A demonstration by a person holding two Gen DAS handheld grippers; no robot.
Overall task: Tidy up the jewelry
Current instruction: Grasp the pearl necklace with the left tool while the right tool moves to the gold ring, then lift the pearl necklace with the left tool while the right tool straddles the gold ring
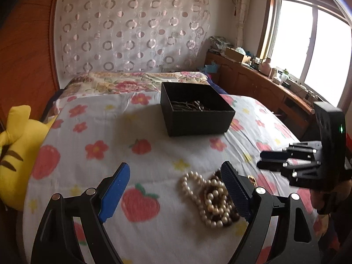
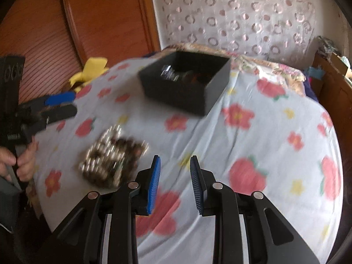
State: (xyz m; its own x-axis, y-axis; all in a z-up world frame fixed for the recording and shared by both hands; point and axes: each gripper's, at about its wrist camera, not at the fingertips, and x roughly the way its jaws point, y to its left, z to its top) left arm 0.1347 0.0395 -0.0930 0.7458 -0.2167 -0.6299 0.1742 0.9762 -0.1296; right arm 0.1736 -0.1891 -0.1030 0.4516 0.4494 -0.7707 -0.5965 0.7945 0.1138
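A pile of jewelry lies on the flowered bedspread: a cream pearl necklace [image 1: 205,198] tangled with a dark brown bead string [image 1: 228,216]. The pile also shows, blurred, in the right wrist view [image 2: 110,160]. A black open box [image 1: 195,110] with some jewelry inside stands farther back on the bed; it shows in the right wrist view too [image 2: 187,81]. My left gripper [image 1: 176,171] is open and empty, with the pearls just inside its right finger. My right gripper [image 2: 175,160] is open and empty, just right of the pile.
A yellow plush toy [image 1: 19,154] lies at the bed's left edge. A wooden wardrobe [image 2: 99,22] stands at the left. A cluttered wooden sideboard [image 1: 264,77] runs under the window on the right. A folded floral quilt [image 1: 132,81] lies behind the box.
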